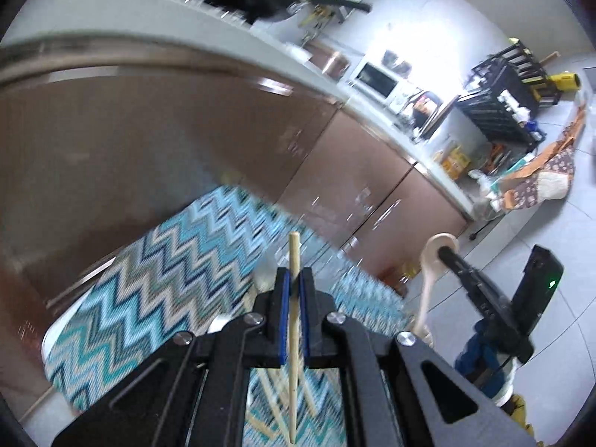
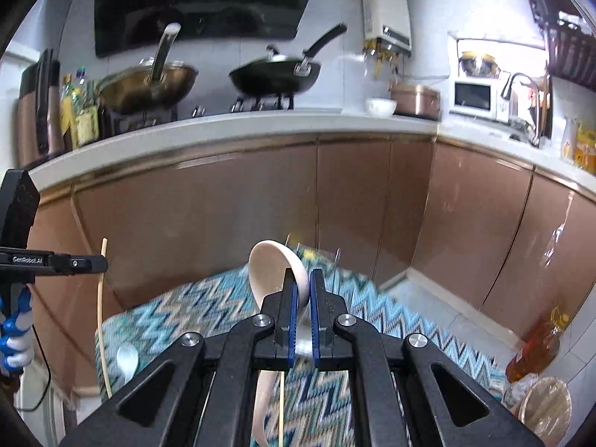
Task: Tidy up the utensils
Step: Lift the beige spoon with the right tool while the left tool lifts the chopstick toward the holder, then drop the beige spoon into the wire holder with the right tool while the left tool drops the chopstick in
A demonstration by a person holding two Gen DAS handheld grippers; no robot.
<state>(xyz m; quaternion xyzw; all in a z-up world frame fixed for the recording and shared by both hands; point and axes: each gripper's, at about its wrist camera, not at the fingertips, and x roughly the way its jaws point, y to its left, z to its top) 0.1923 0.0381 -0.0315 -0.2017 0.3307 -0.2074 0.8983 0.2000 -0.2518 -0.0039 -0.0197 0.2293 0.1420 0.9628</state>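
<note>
My left gripper [image 1: 294, 273] is shut on a pale wooden chopstick [image 1: 293, 335] that stands nearly upright between the blue pads; it also shows in the right wrist view [image 2: 100, 309]. My right gripper [image 2: 302, 275] is shut on a cream spoon [image 2: 273, 272], bowl up, handle hanging down; the same spoon shows in the left wrist view [image 1: 434, 257]. Both are held above a table with a blue zigzag cloth [image 2: 193, 313]. A white spoon [image 2: 126, 359] and another chopstick [image 2: 281, 406] lie on the cloth.
Brown cabinet fronts [image 2: 231, 216] stand close behind the table under a white counter with two woks [image 2: 275, 74]. An oil bottle [image 2: 536, 346] and a basket [image 2: 545, 409] stand on the floor at the right. More chopsticks [image 1: 268, 395] lie below my left gripper.
</note>
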